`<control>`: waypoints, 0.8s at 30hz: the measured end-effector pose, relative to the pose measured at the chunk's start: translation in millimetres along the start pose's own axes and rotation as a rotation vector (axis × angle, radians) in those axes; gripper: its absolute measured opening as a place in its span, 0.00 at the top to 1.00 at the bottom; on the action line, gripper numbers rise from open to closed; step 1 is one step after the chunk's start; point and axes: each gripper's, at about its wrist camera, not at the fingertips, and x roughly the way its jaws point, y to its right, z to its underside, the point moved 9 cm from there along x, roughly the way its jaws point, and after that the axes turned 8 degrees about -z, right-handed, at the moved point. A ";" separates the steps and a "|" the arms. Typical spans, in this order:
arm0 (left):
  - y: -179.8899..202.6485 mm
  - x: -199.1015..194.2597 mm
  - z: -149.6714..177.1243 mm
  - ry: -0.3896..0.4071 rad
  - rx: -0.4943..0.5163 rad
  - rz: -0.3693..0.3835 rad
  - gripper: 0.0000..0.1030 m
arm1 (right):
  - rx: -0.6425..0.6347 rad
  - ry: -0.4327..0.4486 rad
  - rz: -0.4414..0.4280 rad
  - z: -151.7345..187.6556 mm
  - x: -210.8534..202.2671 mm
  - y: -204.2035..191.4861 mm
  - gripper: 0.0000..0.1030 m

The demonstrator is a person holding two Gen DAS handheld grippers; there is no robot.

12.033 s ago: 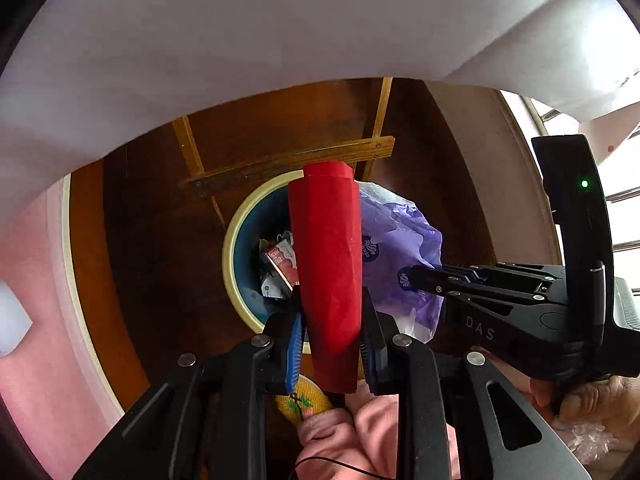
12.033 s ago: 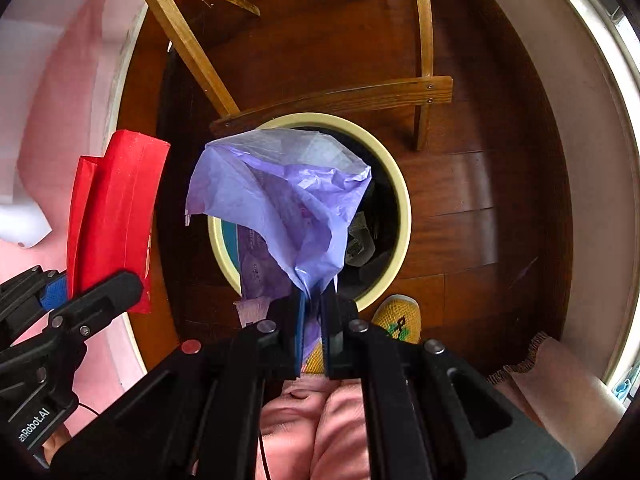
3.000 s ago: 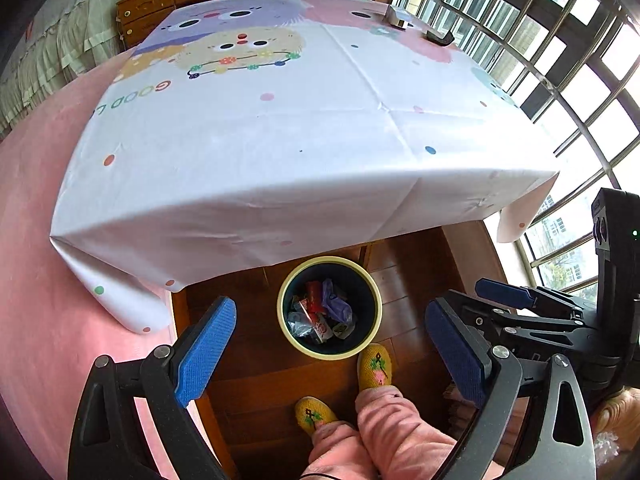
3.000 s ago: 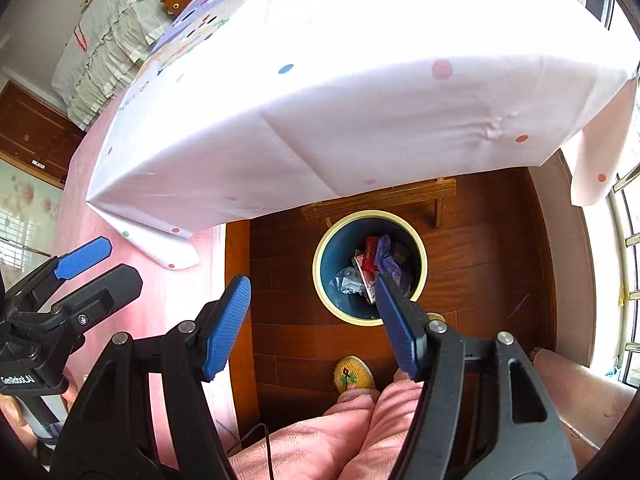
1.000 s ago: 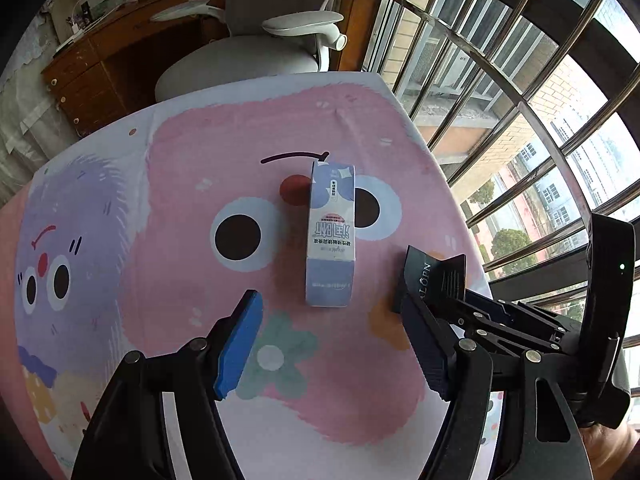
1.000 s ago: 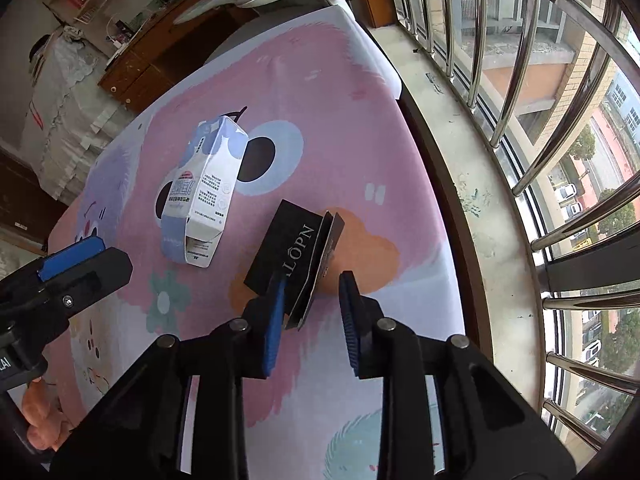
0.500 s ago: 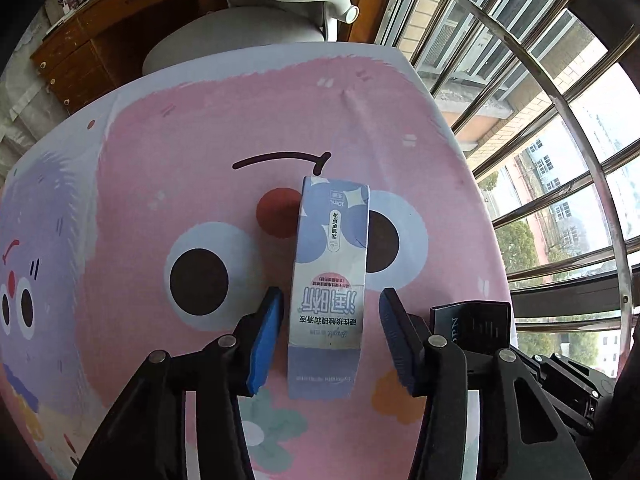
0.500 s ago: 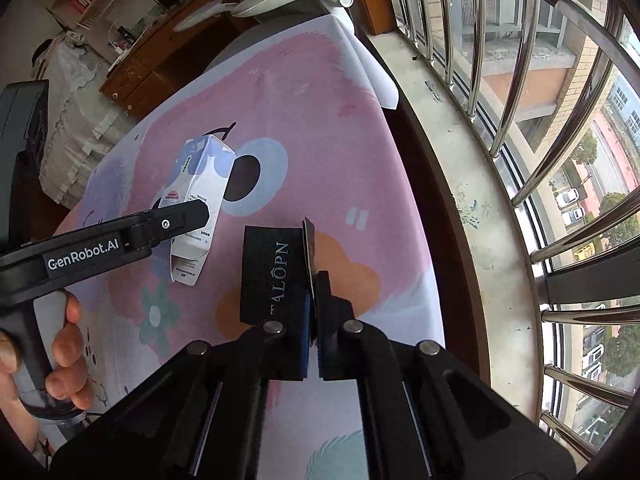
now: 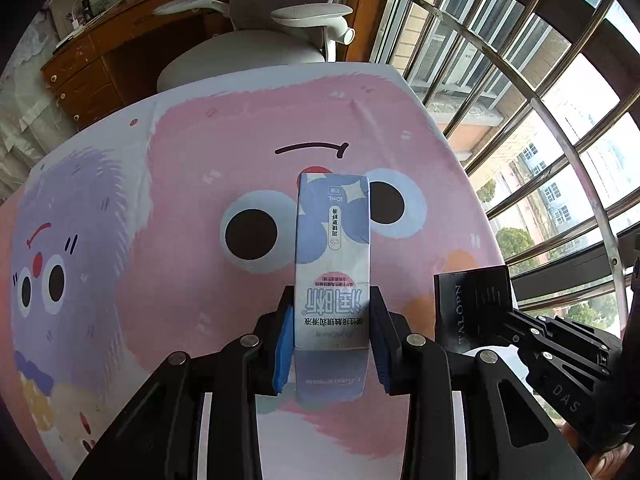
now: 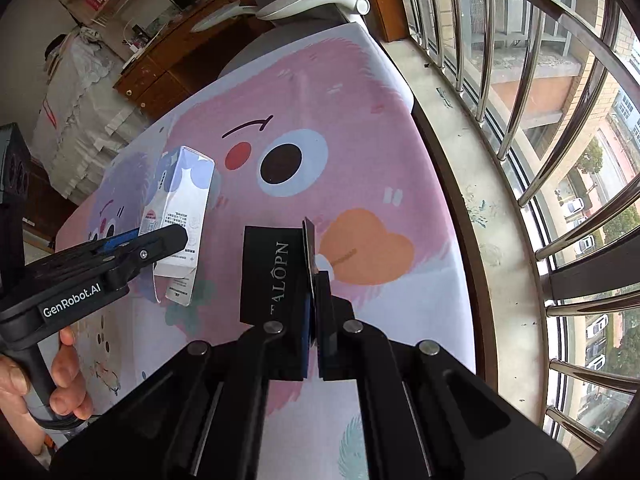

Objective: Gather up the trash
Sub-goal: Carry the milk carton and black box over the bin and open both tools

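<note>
Two grippers, both busy over the desk (image 9: 180, 184); left gripper (image 9: 331, 336) is clamped on the pale blue carton (image 9: 332, 264). Right gripper (image 10: 314, 340) pinches the black box (image 10: 272, 276) by its flap, just right of the carton.

Both wrist cameras looked down and forward over the cartoon tablecloth (image 9: 192, 208), close above it, toward the grey office chair (image 9: 248, 52) at its far edge. The left view sat left of the barred window (image 9: 532, 128); the right view sat nearer that window (image 10: 540, 92). Both shared the tablecloth (image 10: 360, 152), the chair (image 10: 312, 4), the pale blue carton (image 9: 332, 256) (image 10: 180, 212) and the black box (image 9: 472, 304) (image 10: 272, 276).
</note>
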 end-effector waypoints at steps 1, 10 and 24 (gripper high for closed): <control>-4.1 -8.8 8.4 0.006 0.001 0.000 0.68 | -0.003 0.001 -0.004 4.7 -4.2 -6.3 1.00; -59.5 -104.2 112.1 0.063 -0.012 0.003 0.68 | -0.027 0.029 -0.045 76.5 -51.9 -77.2 1.00; -147.4 -245.4 306.4 0.184 -0.018 0.024 0.68 | -0.022 0.062 -0.048 247.4 -122.4 -199.7 1.00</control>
